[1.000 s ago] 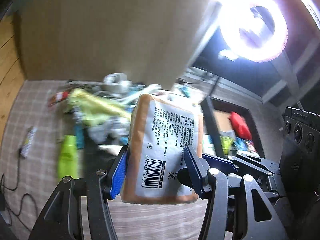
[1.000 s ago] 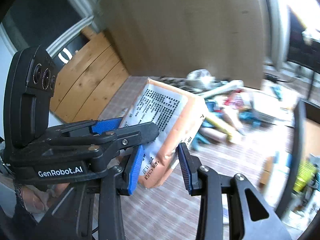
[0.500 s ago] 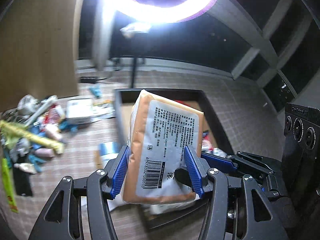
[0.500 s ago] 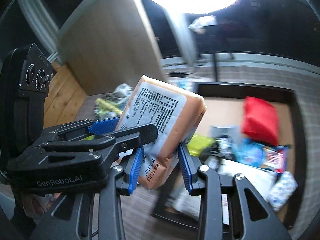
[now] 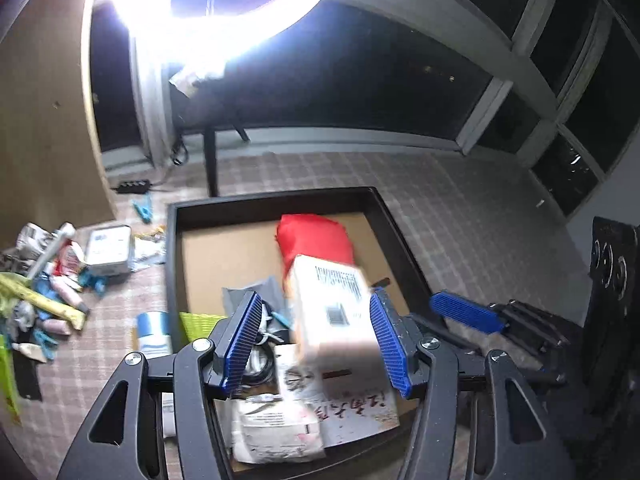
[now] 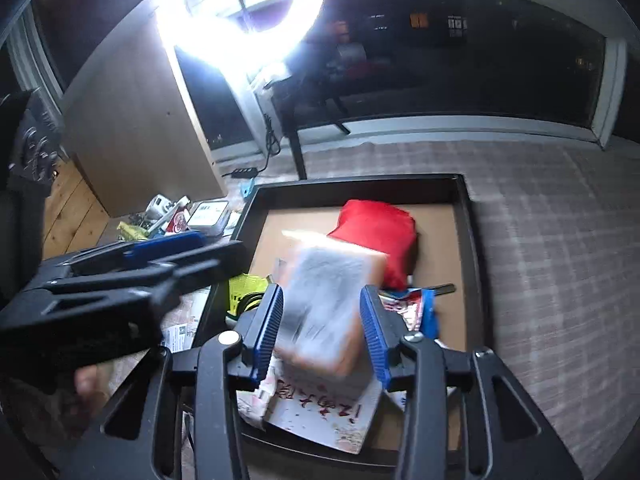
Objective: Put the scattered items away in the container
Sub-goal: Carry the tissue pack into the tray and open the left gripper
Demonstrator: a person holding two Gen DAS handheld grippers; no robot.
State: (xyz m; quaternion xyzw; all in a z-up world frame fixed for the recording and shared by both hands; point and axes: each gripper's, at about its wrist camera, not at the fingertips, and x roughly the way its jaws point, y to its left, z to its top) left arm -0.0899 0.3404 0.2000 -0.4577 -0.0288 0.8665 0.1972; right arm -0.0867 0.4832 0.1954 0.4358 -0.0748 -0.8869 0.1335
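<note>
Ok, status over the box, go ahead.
Left tool open, right tool opening. Orange pack blurred between the pads, over the box. Red bag and papers beneath.

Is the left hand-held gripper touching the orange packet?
Apart. In the left wrist view the blurred orange packet sits between the left hand-held gripper's pads with a clear gap on the left side.

Ring light (image 5: pixel 208 8) glare, dim room, perhaps motion-blurred

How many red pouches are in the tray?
1: the red pouch lies toward the far side of the tray, partly behind the falling packet. Others may be hidden.
</note>
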